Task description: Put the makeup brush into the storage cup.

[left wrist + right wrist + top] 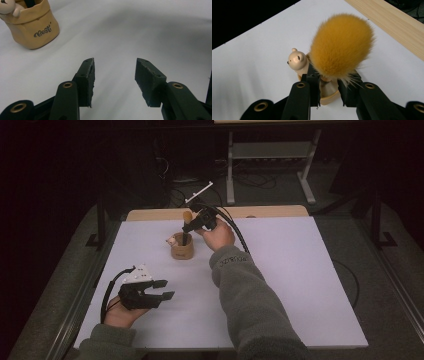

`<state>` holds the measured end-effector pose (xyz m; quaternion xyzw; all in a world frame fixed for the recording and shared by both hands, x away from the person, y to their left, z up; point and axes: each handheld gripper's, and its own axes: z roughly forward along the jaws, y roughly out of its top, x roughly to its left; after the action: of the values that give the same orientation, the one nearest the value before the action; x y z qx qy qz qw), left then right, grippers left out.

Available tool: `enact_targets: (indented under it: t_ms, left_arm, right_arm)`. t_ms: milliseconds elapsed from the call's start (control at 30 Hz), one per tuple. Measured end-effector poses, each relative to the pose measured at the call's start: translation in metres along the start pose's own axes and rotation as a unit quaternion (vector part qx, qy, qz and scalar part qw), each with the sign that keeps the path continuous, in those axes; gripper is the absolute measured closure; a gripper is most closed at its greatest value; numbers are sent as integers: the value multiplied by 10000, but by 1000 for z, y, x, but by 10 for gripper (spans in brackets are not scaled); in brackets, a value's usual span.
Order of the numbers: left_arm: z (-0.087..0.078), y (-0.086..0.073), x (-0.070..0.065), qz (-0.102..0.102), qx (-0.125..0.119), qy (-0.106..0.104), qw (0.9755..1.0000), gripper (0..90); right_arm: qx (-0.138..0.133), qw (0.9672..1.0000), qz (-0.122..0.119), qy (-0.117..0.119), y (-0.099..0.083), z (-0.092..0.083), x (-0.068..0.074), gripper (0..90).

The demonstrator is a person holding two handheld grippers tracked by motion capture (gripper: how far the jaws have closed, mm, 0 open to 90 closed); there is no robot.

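Left hand-held gripper [159, 289] sits idle near the front edge of the worktop [300, 285], jaws apart, nothing between them. Further in, right hand-held gripper [329, 93] is clamped on the makeup brush [340, 50], orange bristles up, handle already inside the tan bear cup [182, 247] mid-worktop. Judging from this, insertion is mostly done; left: seat the brush, let go, back out. Bear figurine [296, 60] on the cup rim is just beside the jaws. Wooden strip [270, 212] behind, well clear.
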<state>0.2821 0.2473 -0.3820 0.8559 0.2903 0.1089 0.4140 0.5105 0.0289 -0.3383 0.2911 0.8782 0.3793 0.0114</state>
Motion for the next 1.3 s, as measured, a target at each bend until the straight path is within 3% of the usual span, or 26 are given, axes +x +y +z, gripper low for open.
enact_targets:
  t_ms: [133, 400, 433, 500, 833, 967, 1300]
  left_arm:
    - [0, 0, 0, 1, -9, -2, 10000, 503]
    - [2, 0, 0, 10, 12, -25, 10000, 503]
    - [2, 0, -1, 2, 16, -25, 10000, 503]
    - [2, 0, 0, 30, 16, -30, 10000, 502]
    - [3, 0, 0, 59, 22, -21, 10000, 500]
    - [3, 0, 0, 46, 32, -15, 10000, 497]
    - [4, 0, -1, 8, 42, -24, 10000, 493]
  right_arm:
    - [-6, 9998, 186, 60, -4, -3, 0, 702]
    - [-34, 9995, 282, 132, -13, -7, -5, 681]
    - [-75, 9998, 179, 105, -15, -8, -6, 682]
    - [-74, 9997, 202, 116, -16, -8, -5, 674]
    - [-78, 9997, 220, 90, -22, -11, -4, 490]
    - [-144, 9993, 334, 128, -26, -14, -3, 421]
    - [-182, 9994, 301, 78, -39, -20, -4, 396]
